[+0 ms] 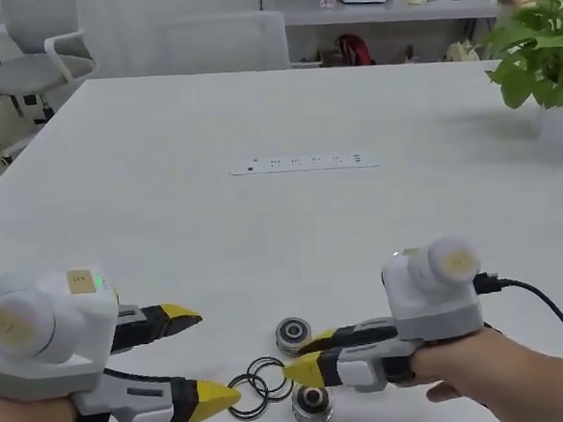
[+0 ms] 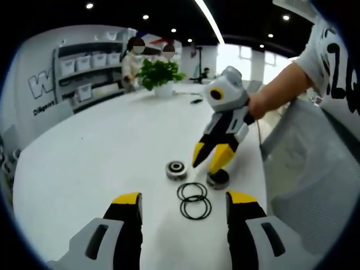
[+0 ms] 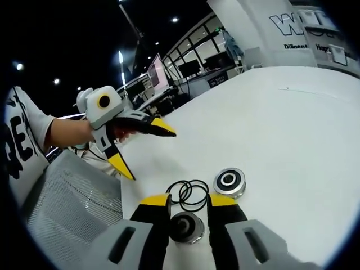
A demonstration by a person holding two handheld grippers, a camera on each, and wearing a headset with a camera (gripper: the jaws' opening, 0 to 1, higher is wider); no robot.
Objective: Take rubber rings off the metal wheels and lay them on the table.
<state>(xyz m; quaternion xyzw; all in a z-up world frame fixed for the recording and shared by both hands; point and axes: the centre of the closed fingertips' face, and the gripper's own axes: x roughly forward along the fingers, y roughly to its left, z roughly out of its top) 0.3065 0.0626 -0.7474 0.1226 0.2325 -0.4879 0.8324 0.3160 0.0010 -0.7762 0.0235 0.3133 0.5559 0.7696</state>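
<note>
The white desk held everything near its front edge. The left tool was wide open. The right tool was a little open over one metal wheel. A second wheel and two rubber rings lay beside it

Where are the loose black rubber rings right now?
In the head view the loose black rubber rings lie on the white table between the left tongs and the right tongs, just left of the nearer silver metal wheel.
</note>
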